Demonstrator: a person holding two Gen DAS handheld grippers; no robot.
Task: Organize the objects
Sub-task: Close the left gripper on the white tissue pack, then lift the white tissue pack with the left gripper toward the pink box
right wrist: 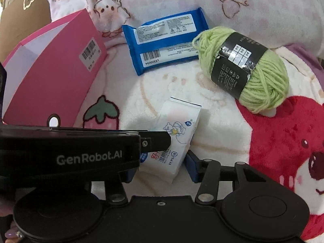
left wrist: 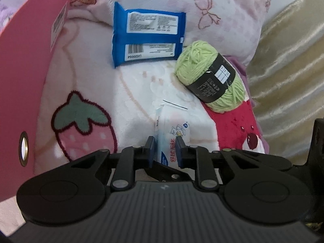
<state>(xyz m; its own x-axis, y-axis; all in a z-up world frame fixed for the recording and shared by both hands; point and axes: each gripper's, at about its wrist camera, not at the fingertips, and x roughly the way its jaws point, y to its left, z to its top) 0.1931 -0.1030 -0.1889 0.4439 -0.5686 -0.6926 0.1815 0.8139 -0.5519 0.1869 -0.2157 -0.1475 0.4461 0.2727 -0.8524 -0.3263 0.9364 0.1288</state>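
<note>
My left gripper point(left wrist: 165, 150) is shut on a white wet-wipe pack point(left wrist: 172, 135) with a cartoon print; the pack stands on edge between its blue pads. In the right wrist view the same pack point(right wrist: 178, 125) lies over the blanket, held by the left gripper's black fingers point(right wrist: 156, 139). My right gripper point(right wrist: 160, 169) is open, its jaws on either side of the pack's near end without touching it. A blue wipe pack point(left wrist: 147, 36) point(right wrist: 166, 40) and a green yarn ball point(left wrist: 210, 75) point(right wrist: 243, 66) lie beyond.
A pink paper bag point(left wrist: 26, 70) point(right wrist: 52, 77) stands open at the left, close to the left gripper. Everything rests on a soft pink blanket point(left wrist: 85, 121) with strawberry prints. A beige quilted surface point(left wrist: 287, 60) lies at the right.
</note>
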